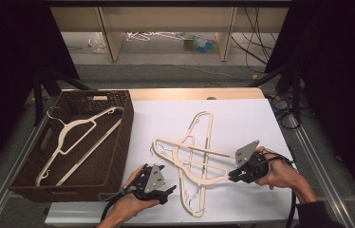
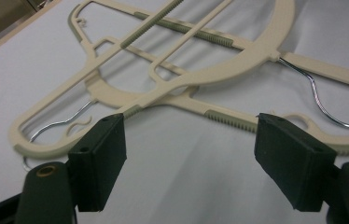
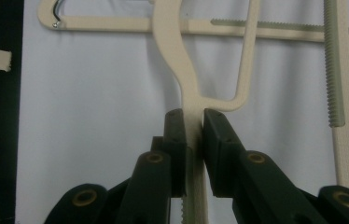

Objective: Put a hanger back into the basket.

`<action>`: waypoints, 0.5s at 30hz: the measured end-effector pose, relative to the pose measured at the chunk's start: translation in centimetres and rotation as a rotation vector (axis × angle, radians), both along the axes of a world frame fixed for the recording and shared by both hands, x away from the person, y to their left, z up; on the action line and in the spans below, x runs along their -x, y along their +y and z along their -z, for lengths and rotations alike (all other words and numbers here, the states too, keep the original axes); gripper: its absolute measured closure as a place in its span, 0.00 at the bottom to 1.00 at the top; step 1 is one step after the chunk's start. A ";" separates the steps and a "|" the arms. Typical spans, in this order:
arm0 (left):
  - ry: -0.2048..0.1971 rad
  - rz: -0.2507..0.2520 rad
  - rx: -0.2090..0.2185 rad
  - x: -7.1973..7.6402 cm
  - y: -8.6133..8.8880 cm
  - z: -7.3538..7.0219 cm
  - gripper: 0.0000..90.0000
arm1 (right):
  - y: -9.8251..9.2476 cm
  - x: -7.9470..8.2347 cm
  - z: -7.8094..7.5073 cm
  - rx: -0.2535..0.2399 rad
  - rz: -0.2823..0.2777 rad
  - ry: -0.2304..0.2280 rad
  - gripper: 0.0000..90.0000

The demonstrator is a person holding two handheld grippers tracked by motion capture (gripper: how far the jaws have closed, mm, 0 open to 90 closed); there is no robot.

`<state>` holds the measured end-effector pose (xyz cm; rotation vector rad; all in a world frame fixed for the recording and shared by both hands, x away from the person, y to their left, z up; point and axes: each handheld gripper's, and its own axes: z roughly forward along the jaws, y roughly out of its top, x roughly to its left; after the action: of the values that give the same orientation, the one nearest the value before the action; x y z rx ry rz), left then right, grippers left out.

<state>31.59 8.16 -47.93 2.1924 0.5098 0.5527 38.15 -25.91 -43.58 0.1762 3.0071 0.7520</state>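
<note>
Two cream hangers (image 1: 199,156) lie crossed on the white table (image 1: 242,118); a third (image 1: 78,137) rests in the left basket (image 1: 118,156). The right gripper (image 1: 232,176) clamps one hanger's arm; the left gripper (image 1: 168,192) gapes wide, empty.

Hanger (image 3: 184,70) arm: lower end hidden between right tool (image 3: 193,128) pads. Crossed hangers (image 2: 172,74): ends cut off at the left tool view's top and right edges. Floor clutter (image 1: 199,43) beyond bench (image 1: 242,118): too small to identify.
</note>
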 end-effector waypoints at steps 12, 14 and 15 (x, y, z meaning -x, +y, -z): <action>-0.077 0.047 -0.068 -2.1 -3.7 0.6 0.32 | 0.2 -0.1 -1.7 -0.021 -0.010 -0.007 0.89; -0.080 0.063 -0.088 -2.2 -3.9 0.7 0.33 | 0.1 -0.1 -1.9 -0.022 -0.007 -0.008 0.89; -0.085 0.067 -0.092 -2.2 -4.1 0.8 0.33 | 0.1 -0.2 -1.9 -0.022 -0.007 -0.009 0.89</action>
<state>33.76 4.11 -48.73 2.2533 0.3714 0.6411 38.30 -25.81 -41.65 0.1632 2.9930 0.7850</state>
